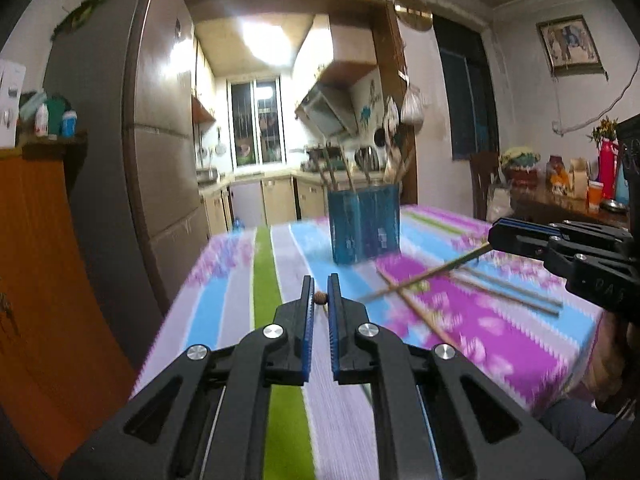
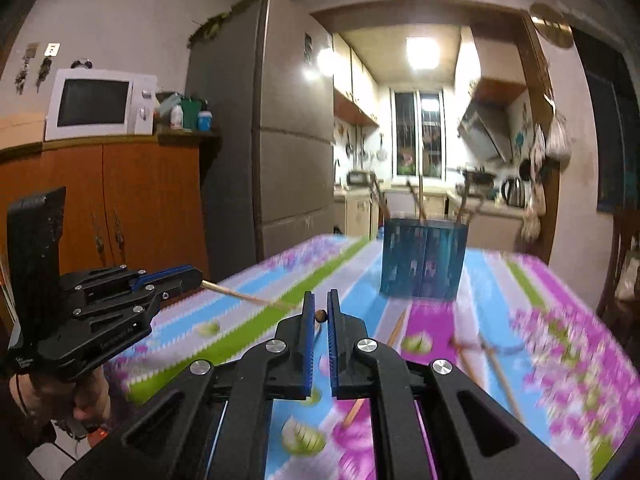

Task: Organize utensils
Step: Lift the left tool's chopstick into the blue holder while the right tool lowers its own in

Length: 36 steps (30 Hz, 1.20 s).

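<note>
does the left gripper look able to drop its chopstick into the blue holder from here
Probably yes. The left gripper is shut on a chopstick, and the tablecloth stretch toward the blue holder looks free. The holder already has utensils standing in it, but gaps show between them.

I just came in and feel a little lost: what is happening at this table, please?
A person is tidying chopsticks. The left gripper and the right gripper are each shut on one chopstick, lifted above the striped tablecloth. More chopsticks lie loose there. The blue holder already has some utensils.
</note>
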{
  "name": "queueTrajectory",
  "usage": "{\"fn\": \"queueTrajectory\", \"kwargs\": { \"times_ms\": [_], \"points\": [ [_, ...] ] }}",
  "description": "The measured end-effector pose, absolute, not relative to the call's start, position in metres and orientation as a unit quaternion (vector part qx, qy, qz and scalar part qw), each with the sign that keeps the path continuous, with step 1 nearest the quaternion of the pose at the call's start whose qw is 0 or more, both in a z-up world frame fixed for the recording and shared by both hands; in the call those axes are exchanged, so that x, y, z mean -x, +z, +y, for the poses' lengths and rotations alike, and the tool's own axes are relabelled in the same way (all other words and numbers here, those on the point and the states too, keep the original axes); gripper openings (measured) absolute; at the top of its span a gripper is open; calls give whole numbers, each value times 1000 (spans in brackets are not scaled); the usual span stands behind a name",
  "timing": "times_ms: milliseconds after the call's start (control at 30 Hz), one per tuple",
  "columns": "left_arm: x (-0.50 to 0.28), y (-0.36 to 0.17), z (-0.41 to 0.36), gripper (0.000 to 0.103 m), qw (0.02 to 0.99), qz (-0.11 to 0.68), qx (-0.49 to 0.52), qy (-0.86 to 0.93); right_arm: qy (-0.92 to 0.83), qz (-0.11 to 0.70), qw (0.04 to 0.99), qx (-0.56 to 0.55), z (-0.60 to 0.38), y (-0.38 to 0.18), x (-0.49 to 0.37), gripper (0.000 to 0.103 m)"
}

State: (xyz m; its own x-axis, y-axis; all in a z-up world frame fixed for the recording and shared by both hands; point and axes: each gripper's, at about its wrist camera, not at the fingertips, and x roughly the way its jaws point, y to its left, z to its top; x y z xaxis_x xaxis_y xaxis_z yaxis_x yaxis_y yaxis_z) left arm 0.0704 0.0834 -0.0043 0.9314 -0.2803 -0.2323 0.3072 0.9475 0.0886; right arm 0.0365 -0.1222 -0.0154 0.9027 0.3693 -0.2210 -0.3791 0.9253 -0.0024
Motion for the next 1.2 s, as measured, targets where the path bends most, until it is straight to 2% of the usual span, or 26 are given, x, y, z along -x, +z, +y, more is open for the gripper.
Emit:
{"fn": "queueTrajectory", "kwargs": {
  "times_ms": [233,700,1200],
  "points": [
    [-102,31,77,5,983,90,-59,-152,217,102,970,42,-126,24,-81,7],
    [-148,73,71,5,982,99,-38,-157,245,128,960,30,-135,77,-156,7],
    [-154,125,47,5,972,141,-51,-181,223,97,969,42,-166,131,-160,7]
  ]
}}
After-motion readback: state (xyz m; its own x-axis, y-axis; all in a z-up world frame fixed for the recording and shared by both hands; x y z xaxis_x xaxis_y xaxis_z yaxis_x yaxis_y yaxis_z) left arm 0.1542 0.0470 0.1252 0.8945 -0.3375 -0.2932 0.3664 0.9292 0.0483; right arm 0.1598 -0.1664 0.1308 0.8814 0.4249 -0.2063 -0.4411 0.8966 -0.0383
